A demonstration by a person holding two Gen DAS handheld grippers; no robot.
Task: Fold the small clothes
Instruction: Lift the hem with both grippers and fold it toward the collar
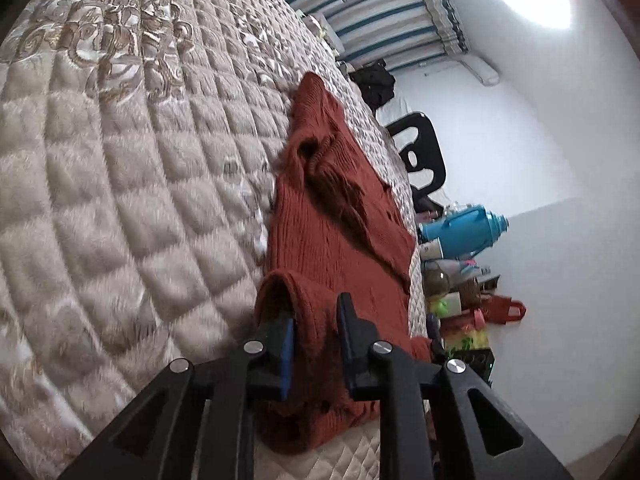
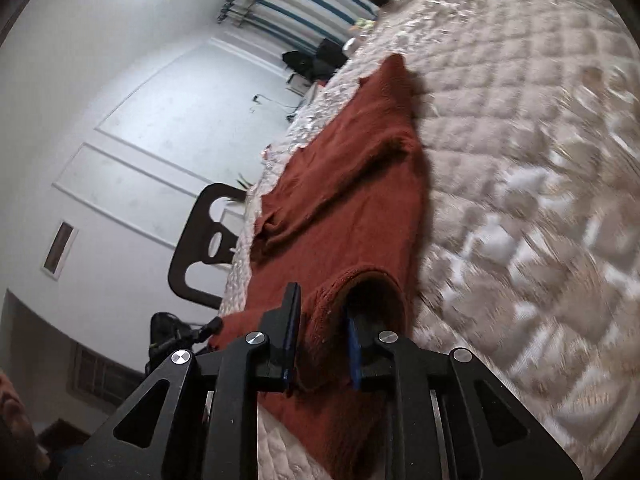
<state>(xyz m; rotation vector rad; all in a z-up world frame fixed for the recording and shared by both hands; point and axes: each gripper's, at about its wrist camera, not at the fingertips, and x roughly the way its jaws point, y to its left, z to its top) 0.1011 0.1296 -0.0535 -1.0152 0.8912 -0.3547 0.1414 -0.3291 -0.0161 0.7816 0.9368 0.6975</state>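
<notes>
A rust-red knitted sweater [image 1: 320,220] lies spread along the edge of a quilted beige bedcover [image 1: 140,160]. My left gripper [image 1: 316,332] is shut on a raised fold of the sweater's near edge, with the cloth bunched between the blue pads. In the right wrist view the same sweater [image 2: 352,184] stretches away from me. My right gripper [image 2: 324,332] is shut on another raised fold of the sweater's edge, lifted a little off the bedcover [image 2: 520,160].
Black chairs stand beside the bed [image 1: 420,152] [image 2: 204,240]. A blue thermos [image 1: 464,228], bottles and red bags [image 1: 504,308] crowd a surface past the bed's edge. Striped curtains [image 1: 380,8] hang at the far end, near dark items [image 2: 308,60].
</notes>
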